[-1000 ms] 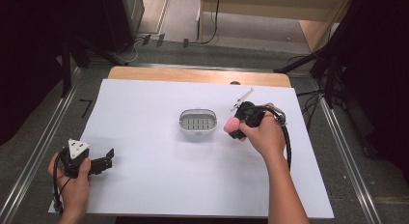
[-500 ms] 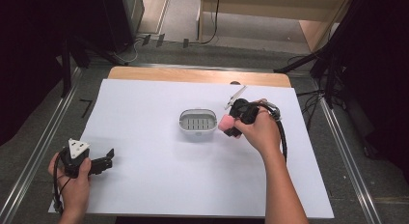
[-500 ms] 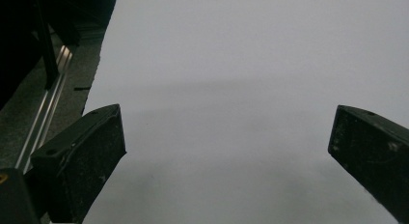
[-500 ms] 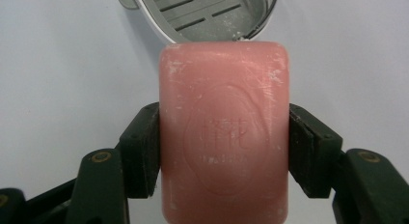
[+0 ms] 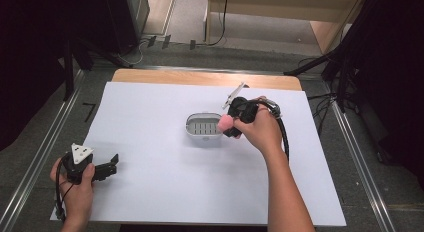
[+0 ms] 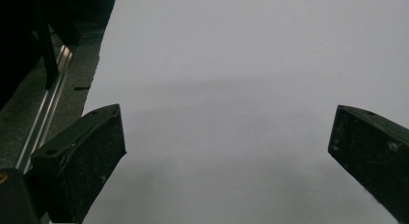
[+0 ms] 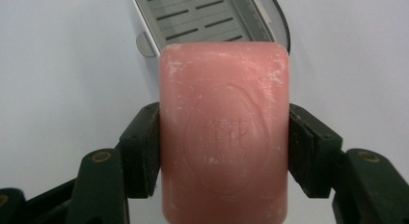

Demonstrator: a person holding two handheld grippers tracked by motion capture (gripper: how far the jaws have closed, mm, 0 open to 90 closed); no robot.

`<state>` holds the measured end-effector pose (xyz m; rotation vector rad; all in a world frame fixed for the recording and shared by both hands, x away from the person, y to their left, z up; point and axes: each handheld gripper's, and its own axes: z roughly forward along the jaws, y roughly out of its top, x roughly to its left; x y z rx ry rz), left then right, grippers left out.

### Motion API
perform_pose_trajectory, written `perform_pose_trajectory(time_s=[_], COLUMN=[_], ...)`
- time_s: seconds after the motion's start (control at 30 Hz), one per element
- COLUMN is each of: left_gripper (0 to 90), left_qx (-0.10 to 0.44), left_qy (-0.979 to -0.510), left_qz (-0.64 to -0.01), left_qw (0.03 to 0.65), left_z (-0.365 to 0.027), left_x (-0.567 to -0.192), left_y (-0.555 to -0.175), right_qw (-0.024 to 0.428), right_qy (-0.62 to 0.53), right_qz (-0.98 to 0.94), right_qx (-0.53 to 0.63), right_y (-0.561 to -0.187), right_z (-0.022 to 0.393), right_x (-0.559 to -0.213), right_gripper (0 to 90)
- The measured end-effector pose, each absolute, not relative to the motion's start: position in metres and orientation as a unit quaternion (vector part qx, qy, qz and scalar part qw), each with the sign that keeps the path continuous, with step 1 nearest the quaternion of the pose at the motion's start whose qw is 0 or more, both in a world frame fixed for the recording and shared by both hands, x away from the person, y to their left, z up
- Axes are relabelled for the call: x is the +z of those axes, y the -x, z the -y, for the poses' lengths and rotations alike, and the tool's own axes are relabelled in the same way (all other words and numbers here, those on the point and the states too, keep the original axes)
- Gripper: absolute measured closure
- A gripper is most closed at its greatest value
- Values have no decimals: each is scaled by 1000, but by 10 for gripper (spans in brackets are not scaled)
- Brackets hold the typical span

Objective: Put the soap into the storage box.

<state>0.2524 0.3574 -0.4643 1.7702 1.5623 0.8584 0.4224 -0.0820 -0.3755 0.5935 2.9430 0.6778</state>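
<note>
High view: right hand-held gripper [image 5: 231, 126], clamping the pink soap [image 5: 225, 123], has neared the soap dish [image 5: 204, 129]; left hand-held gripper [image 5: 111, 164] open.

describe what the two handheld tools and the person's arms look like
Both tools are black with two blocky black jaws. The left tool carries a pale grey three-cornered plate on top and trails a dark cable past the wrist. The right tool has a thick black cable looping beside the forearm. Both forearms are bare, no sleeves or gloves.

White sheet [image 5: 165, 192] over a wooden tabletop [image 5: 200, 78]; metal rails [image 5: 37, 164] alongside, grey floor [image 5: 250, 32] beyond.
</note>
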Motion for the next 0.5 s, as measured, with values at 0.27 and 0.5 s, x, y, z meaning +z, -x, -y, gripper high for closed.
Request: perform_pose_trajectory(time_s=[0.27, 0.5], left_gripper=[1, 0], left_qx=[324, 324], left_qy=[-670, -670], left_qz=[-591, -591], left_qw=[309, 310], left_z=[-357, -357], left_x=[-464, -464], left_y=[-252, -252], right_qw=[33, 32], right_qy=[-173, -160], right_qz=[-960, -962], right_qx=[220, 219], right_y=[-427, -431], right_z=[67, 54], right_x=[-375, -375], right_gripper=[385, 385])
